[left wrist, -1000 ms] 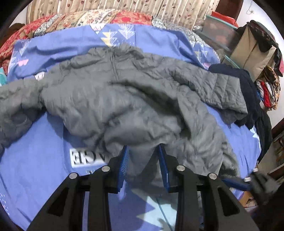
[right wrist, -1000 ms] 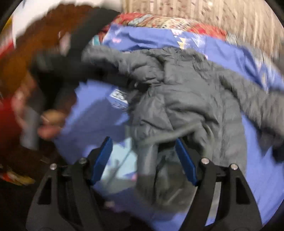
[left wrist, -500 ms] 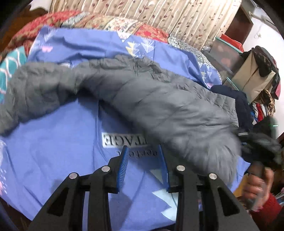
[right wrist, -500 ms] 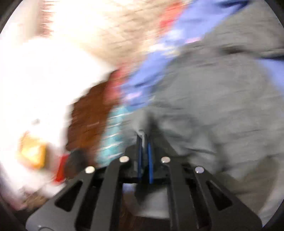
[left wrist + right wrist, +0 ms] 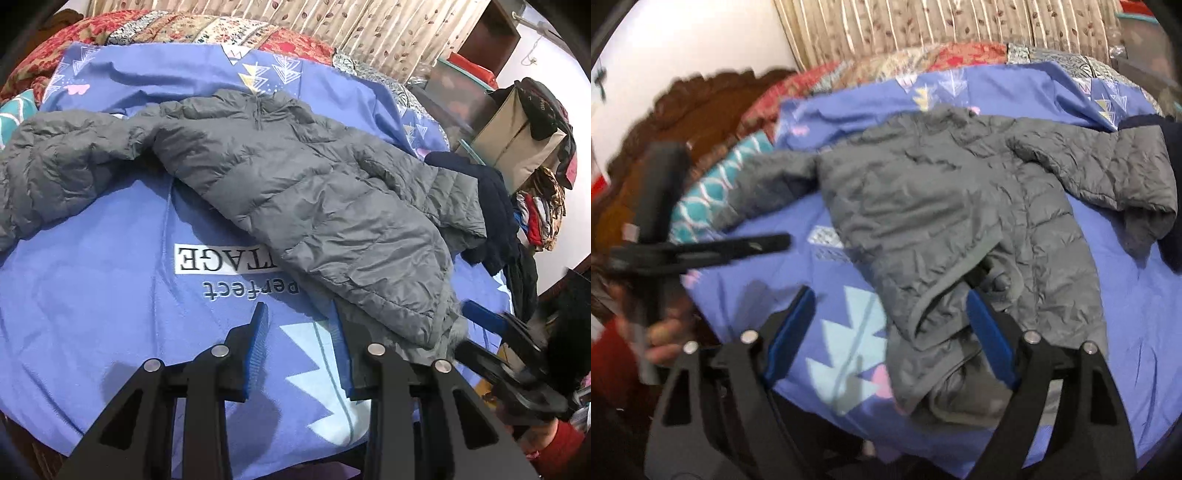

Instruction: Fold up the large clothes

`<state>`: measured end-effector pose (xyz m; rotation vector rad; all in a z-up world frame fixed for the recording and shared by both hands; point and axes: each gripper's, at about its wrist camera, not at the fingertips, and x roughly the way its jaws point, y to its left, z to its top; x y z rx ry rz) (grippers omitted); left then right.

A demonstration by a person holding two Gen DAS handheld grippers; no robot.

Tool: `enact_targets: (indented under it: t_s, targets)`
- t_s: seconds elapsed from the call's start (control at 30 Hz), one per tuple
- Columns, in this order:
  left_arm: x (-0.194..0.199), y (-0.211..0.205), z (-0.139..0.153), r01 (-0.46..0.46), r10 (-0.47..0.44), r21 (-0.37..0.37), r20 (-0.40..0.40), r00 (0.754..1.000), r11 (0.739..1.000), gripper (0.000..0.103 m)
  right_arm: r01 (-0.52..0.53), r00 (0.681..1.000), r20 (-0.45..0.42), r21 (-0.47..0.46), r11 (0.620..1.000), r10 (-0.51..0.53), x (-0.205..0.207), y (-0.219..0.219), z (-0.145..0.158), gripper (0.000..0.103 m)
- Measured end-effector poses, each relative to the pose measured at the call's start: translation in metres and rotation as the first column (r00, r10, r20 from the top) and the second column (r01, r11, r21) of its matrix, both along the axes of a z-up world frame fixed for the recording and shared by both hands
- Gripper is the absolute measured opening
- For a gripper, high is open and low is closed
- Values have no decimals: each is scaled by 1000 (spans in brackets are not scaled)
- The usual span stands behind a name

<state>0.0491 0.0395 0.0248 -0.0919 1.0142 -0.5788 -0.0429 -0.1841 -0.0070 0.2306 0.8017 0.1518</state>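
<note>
A grey puffer jacket [image 5: 303, 192] lies spread on a blue bedsheet [image 5: 92, 280], sleeves out to left and right. It also shows in the right wrist view [image 5: 942, 206]. My left gripper [image 5: 299, 317] is open and empty above the sheet, just left of the jacket's hem. My right gripper [image 5: 890, 306] is open with the jacket's front hem lying between its fingers; it also shows in the left wrist view [image 5: 480, 317] at the hem's right corner. The left gripper shows in the right wrist view [image 5: 775, 242] at the left.
A dark navy garment [image 5: 495, 199] lies at the bed's right edge. A patterned red quilt [image 5: 155, 22] and curtains are behind the bed. A beige box with clothes [image 5: 517, 133] stands to the right. A wooden headboard [image 5: 701, 96] is at left.
The right gripper, shut on the jacket half a second ago, has opened and let it go. The jacket, crumpled a second ago, was pulled out and now lies flat and spread.
</note>
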Motion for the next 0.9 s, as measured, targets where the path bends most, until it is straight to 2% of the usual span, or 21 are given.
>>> enact_targets:
  t_s: [0.07, 0.1, 0.13, 0.17, 0.2, 0.23, 0.27, 0.3, 0.33, 0.4, 0.43, 0.47, 0.5, 0.53, 0.6, 0.7, 0.73, 0.8, 0.83, 0.87, 0.9]
  targets:
    - [-3, 14, 3, -18, 18, -1, 6, 1000, 1000, 56, -6, 999, -47, 56, 998, 9, 12, -3, -8, 41]
    - [-4, 20, 5, -28, 28, 0, 9, 1000, 1000, 56, -31, 997, -68, 69, 997, 35, 23, 1, -10, 13]
    - [-6, 29, 8, -42, 42, 3, 14, 999, 999, 56, -67, 995, -74, 85, 994, 73, 29, 11, -6, 5]
    - [-8, 45, 12, -65, 64, 4, 28, 998, 998, 56, -115, 990, -63, 136, 984, 124, 32, 19, -2, 5]
    - [-8, 57, 17, -85, 84, 3, 40, 996, 996, 56, -200, 976, -41, 237, 951, 215, 33, 36, 7, 4]
    - [-9, 72, 23, -111, 111, -1, 53, 992, 994, 56, -262, 960, -21, 294, 919, 280, 32, 50, 15, 4]
    - [-11, 95, 32, -153, 154, -9, 74, 985, 988, 56, -366, 922, 13, 362, 857, 388, 30, 77, 25, 4]
    - [-12, 111, 39, -186, 186, -13, 90, 978, 983, 56, -476, 861, 43, 423, 771, 508, 27, 108, 31, 4]
    - [-14, 131, 48, -226, 226, -17, 112, 968, 974, 56, -538, 814, 53, 443, 717, 579, 23, 130, 33, 4]
    - [-18, 160, 61, -293, 291, -5, 151, 945, 956, 56, -655, 722, 25, 348, 671, 691, 13, 191, 28, 8]
    - [-19, 172, 65, -323, 317, 11, 166, 934, 946, 56, -689, 690, 8, 316, 653, 724, 10, 212, 19, 15]
    - [-21, 183, 68, -350, 339, 30, 181, 923, 936, 56, -707, 665, -17, 307, 637, 746, 10, 226, 9, 27]
    - [-22, 188, 68, -360, 348, 38, 184, 919, 932, 56, -712, 656, -57, 282, 643, 752, 10, 237, -3, 61]
    - [-22, 193, 66, -370, 357, 43, 177, 917, 928, 56, -709, 663, -96, 239, 663, 743, 10, 243, -14, 73]
    - [-21, 191, 55, -368, 358, 48, 144, 923, 929, 56, -696, 681, -139, 185, 694, 719, 7, 236, -29, 73]
    - [-17, 180, 33, -343, 335, 77, 105, 936, 936, 56, -646, 712, -137, 255, 719, 688, -6, 188, -24, 73]
    - [-14, 174, 23, -327, 319, 90, 88, 944, 941, 56, -624, 733, -120, 272, 732, 669, -12, 166, -17, 73]
    - [-11, 162, 5, -293, 290, 113, 47, 956, 949, 56, -521, 833, -63, 245, 818, 550, -27, 103, -1, 74]
    - [-9, 157, -1, -281, 279, 113, 32, 960, 953, 56, -447, 882, -48, 230, 865, 468, -33, 74, 4, 79]
    - [-7, 150, -9, -268, 268, 119, 21, 963, 956, 56, -312, 945, -39, 196, 930, 325, -40, 34, 8, 82]
    - [-5, 146, -13, -264, 264, 130, 18, 964, 956, 56, -204, 976, -40, 161, 966, 213, -46, 6, 7, 84]
